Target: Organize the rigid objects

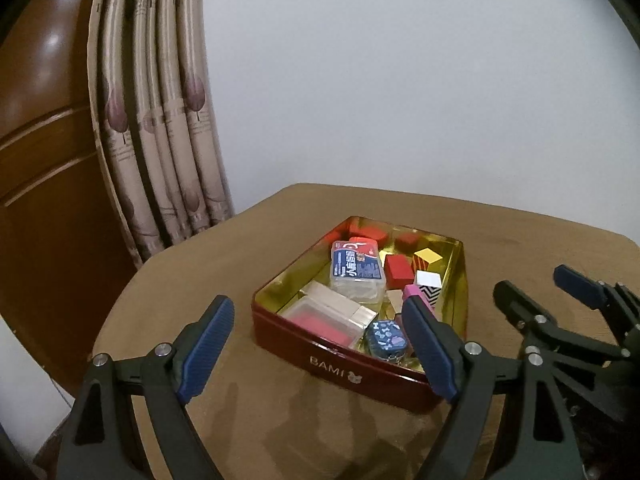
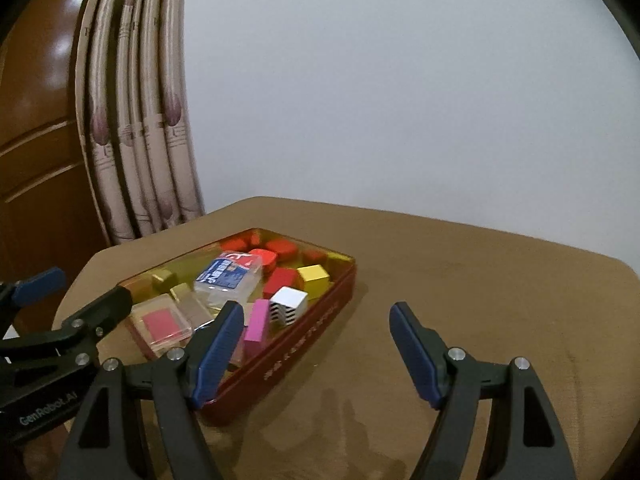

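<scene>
The task looks nearly finished. The red metal tin with a gold inside stands near the middle of the brown cloth-covered table and already holds all the small objects I can see: the clear plastic box with a blue label, red wooden blocks, a yellow cube, a pink bar and a black-and-white striped cube. Nothing lies on the table outside the tin. The left gripper and the right gripper both hang with jaws spread wide, holding nothing.
</scene>
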